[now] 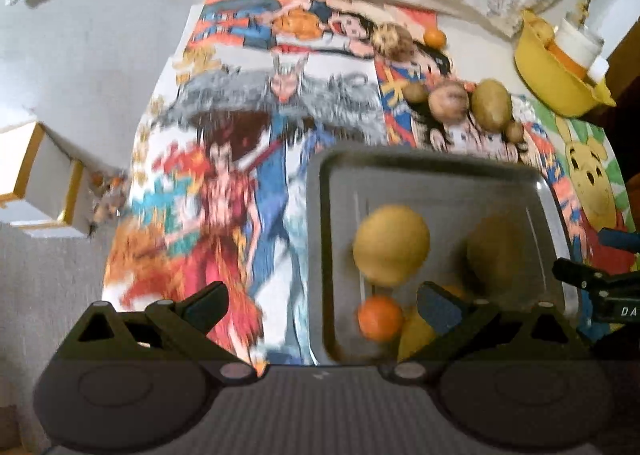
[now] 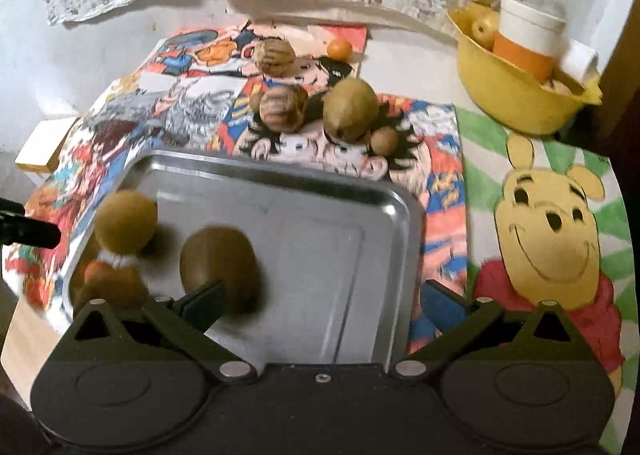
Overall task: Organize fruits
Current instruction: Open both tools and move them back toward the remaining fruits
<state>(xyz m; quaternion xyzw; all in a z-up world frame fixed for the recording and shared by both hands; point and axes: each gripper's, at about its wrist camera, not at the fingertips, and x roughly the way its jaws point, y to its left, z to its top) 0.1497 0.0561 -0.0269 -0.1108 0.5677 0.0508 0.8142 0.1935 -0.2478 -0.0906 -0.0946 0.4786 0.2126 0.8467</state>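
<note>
A: Currently, both claws?
B: Left claw point(image 1: 322, 305) wide open, holding nothing, lower centre of its frame. Right claw point(image 2: 322, 297) likewise, over the tray point(image 2: 394, 207).
A: Fruit?
B: Four in the tray's left half, orange point(image 1: 380, 318) included; others on the mat point(image 2: 436, 175), upper centre; yellow bowl point(image 2: 512, 99) upper right.

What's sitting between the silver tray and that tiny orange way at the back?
In the right wrist view, a cluster of brownish-green fruits lies on the cartoon mat, between the silver tray and the tiny orange.
</note>
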